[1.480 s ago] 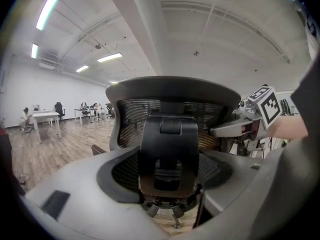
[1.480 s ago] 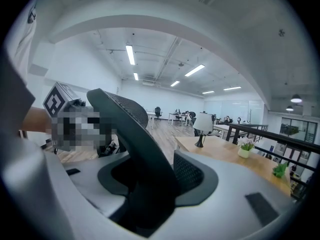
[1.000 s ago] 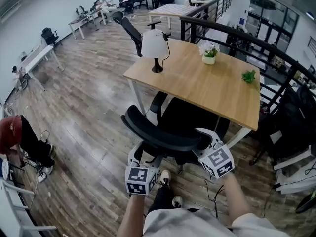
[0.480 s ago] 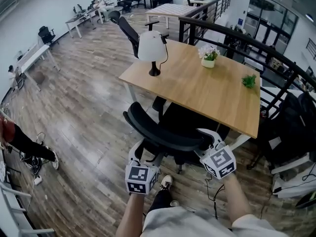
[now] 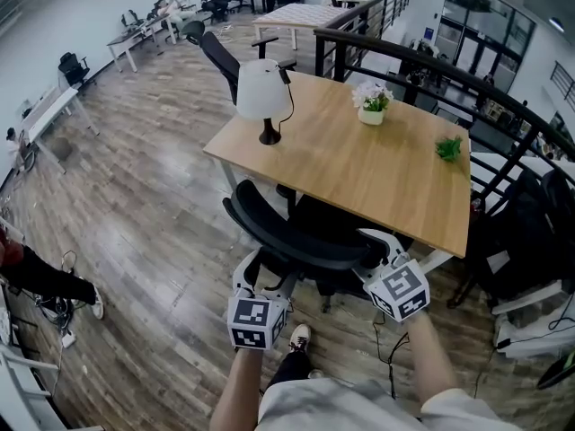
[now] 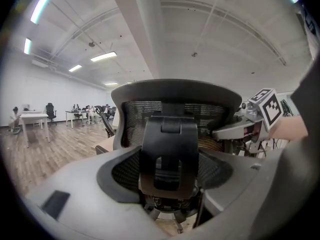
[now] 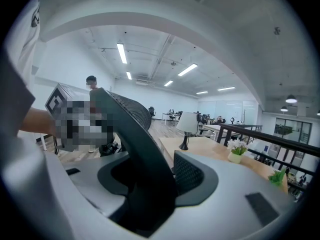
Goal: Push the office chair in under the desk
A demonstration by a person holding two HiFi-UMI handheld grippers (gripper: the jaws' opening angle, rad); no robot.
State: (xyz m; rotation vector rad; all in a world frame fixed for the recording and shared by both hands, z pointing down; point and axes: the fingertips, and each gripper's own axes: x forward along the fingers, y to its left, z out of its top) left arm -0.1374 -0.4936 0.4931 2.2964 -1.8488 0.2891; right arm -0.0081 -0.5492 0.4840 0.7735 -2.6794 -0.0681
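Note:
A black mesh office chair (image 5: 296, 236) stands at the near edge of the wooden desk (image 5: 377, 169), its seat mostly hidden under the desktop. My left gripper (image 5: 254, 277) is behind the backrest. In the left gripper view its jaws (image 6: 169, 184) close on the black centre bracket (image 6: 168, 149) of the chair back. My right gripper (image 5: 373, 245) is at the backrest's right end. In the right gripper view the curved back rim (image 7: 135, 149) fills the gap between its jaws (image 7: 150, 194).
On the desk stand a white lamp (image 5: 262, 92), a potted flower (image 5: 370, 101) and a small green plant (image 5: 449, 149). A black railing (image 5: 449, 70) runs behind the desk. A second chair (image 5: 220, 57) stands at the desk's far side. Bags and cables (image 5: 530, 312) lie at right.
Both grippers and the chair have moved forward toward the desk, and more of the seat is hidden under the desktop. The person in red at the left has slid out of view.

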